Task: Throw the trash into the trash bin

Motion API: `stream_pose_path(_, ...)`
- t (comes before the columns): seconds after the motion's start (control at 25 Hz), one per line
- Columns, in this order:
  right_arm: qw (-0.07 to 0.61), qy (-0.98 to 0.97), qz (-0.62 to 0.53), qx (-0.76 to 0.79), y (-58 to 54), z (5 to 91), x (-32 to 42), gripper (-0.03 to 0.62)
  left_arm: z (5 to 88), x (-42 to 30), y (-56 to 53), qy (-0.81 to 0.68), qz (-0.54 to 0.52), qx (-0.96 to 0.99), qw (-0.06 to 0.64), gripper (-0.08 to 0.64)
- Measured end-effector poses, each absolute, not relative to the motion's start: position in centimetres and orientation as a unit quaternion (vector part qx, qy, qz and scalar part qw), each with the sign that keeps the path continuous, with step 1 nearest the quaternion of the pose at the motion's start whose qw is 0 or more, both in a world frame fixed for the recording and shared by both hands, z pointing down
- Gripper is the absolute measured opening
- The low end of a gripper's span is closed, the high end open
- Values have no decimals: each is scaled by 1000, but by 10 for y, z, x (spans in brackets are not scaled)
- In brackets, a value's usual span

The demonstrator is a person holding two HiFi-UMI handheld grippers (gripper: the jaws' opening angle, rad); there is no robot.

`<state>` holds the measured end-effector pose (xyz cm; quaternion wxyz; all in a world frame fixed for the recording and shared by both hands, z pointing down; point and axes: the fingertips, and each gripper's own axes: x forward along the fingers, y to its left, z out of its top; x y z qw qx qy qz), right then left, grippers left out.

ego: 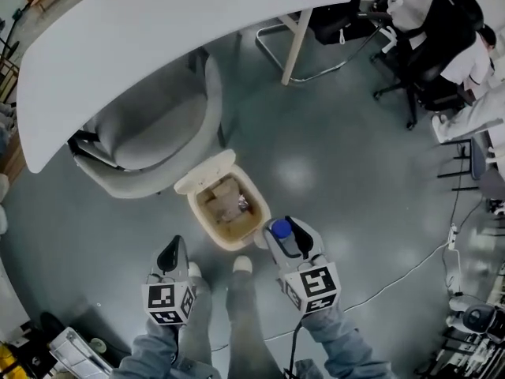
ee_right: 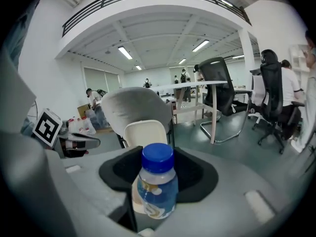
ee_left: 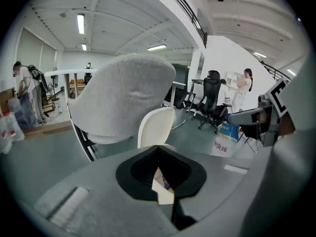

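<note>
Blue-capped: one bottle (ee_right: 156, 189) in right gripper (ee_right: 158, 179); one bin (ego: 207, 177).

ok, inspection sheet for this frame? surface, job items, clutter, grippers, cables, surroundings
Surface: grey floor, glossy, no spills seen.
Job's things: beige trash bin, lid open, wrappers already inside; bottle with a blue cap.
Clutter: small items at the lower-left edge, too small to tell.
Grippers: right gripper shut on the bottle, beside the bin; left gripper shows a pale sliver between its jaws, and I cannot tell if it is held.
Cables: white cable across the floor at right.
Surroundings: grey armchair, white table, office chairs, people nearby.
</note>
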<state>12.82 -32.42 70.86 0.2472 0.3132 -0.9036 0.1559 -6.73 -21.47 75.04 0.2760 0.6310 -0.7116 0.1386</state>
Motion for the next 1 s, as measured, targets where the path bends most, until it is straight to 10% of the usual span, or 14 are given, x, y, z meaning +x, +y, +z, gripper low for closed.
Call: stream_pose_path(1.0, 265, -931, 101, 228, -345, 853, 4, 201, 828, -120, -176, -740, 112, 587, 309, 9)
